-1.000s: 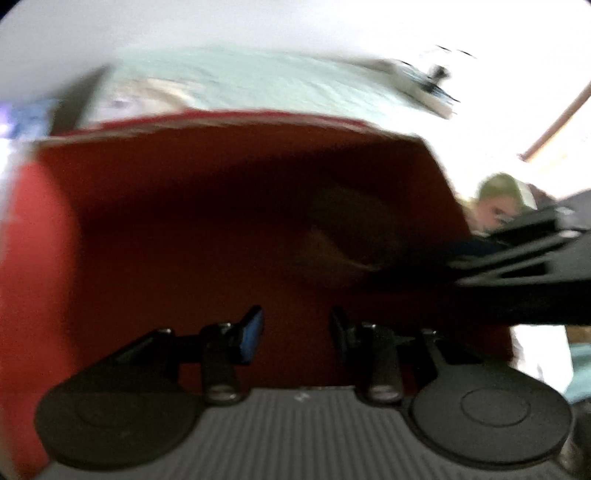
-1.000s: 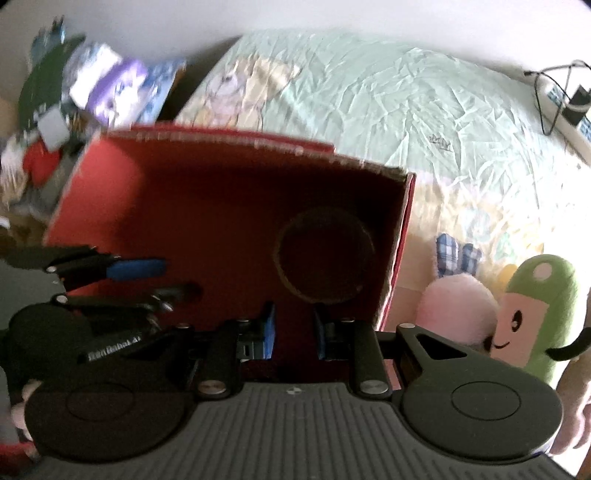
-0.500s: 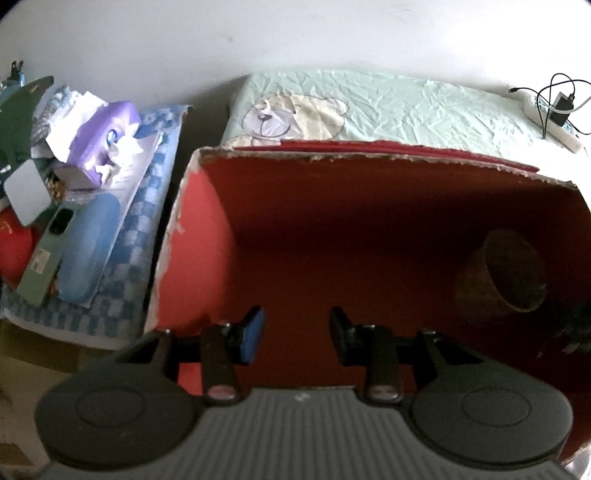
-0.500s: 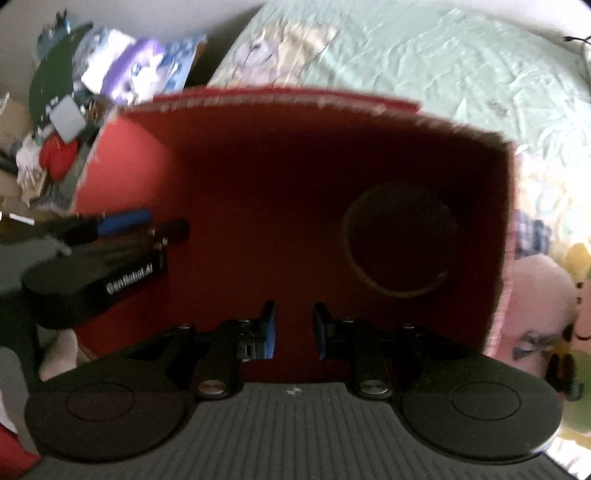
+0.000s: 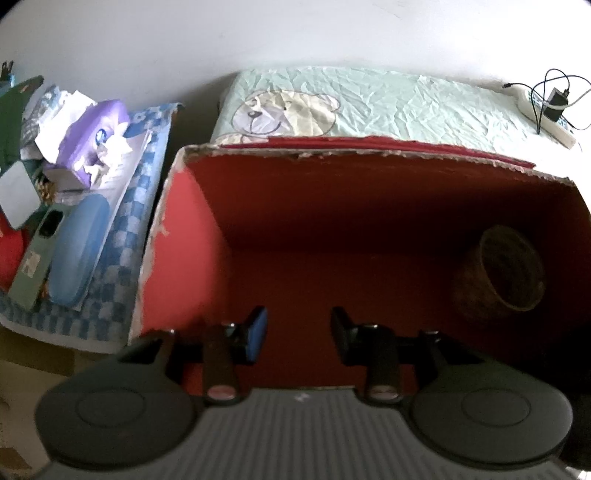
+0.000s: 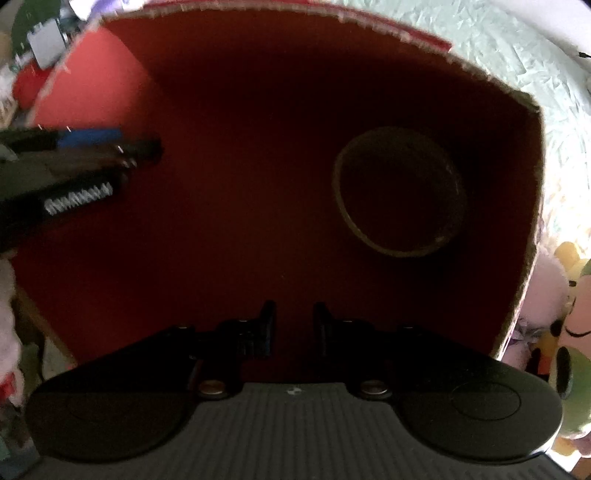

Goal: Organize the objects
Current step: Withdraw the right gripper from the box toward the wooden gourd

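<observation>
Over red cardboard box [image 5: 369, 236] | round woven basket [image 5: 506, 273] inside | left gripper [image 5: 298, 332] opening, empty | right gripper [image 6: 291, 325] narrowly parted, empty

Plain white wall [image 5: 295, 33] across the top of the frame. Below it, a bed with a wrinkled pale green sheet [image 5: 406, 103] bearing a bear print [image 5: 284, 112]. Upper right, brightly lit: a white power strip [image 5: 543, 114] with a black charger [image 5: 557, 98].
</observation>
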The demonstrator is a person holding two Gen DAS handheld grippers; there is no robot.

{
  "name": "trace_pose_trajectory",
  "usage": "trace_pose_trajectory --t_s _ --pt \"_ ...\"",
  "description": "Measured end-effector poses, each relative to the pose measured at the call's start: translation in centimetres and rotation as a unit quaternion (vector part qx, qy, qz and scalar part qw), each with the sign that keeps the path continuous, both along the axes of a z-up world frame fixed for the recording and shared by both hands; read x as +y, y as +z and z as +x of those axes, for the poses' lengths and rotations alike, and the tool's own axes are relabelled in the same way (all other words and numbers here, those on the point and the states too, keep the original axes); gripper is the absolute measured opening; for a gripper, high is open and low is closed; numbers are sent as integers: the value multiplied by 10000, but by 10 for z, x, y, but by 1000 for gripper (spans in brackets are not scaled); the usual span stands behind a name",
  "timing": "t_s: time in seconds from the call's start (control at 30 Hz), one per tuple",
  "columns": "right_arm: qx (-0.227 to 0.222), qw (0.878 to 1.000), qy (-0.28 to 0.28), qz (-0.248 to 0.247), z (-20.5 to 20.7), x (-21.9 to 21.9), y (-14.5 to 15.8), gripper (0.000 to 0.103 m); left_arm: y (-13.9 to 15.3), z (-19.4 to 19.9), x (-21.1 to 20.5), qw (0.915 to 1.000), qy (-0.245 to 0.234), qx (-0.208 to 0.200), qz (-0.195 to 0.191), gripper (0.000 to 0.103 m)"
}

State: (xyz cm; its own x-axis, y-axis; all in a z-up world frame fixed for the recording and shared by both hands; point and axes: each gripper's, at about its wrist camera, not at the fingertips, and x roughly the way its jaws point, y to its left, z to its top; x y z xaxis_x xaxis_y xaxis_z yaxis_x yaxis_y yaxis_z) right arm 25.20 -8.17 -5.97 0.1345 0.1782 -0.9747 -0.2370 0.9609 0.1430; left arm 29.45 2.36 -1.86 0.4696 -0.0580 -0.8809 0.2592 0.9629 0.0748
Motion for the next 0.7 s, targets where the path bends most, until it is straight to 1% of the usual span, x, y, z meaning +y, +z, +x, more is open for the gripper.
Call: trace_pose_trajectory --t_s 0.2,0.27,0.4,0.57,0.7 --pt "-531 9976 -399 175 -21 -10 15 24 13 -14 -6 9997 -95 -210 66 39" --pt "-716 9959 -506 200 -29 -12 20 24 20 -20 -5 9995 -92 -299 64 42" --pt "-972 9925 -708 237 -37 -15 28 25 30 -32 -3 9993 -92 -372 31 45" --pt "-1266 9872 -938 230 -50 -15 32 27 35 -47 -3 9989 -97 -450 48 52" --pt "-1551 9813 -1121 196 -65 -17 37 28 37 -54 -6 9987 -163 -474 83 54"
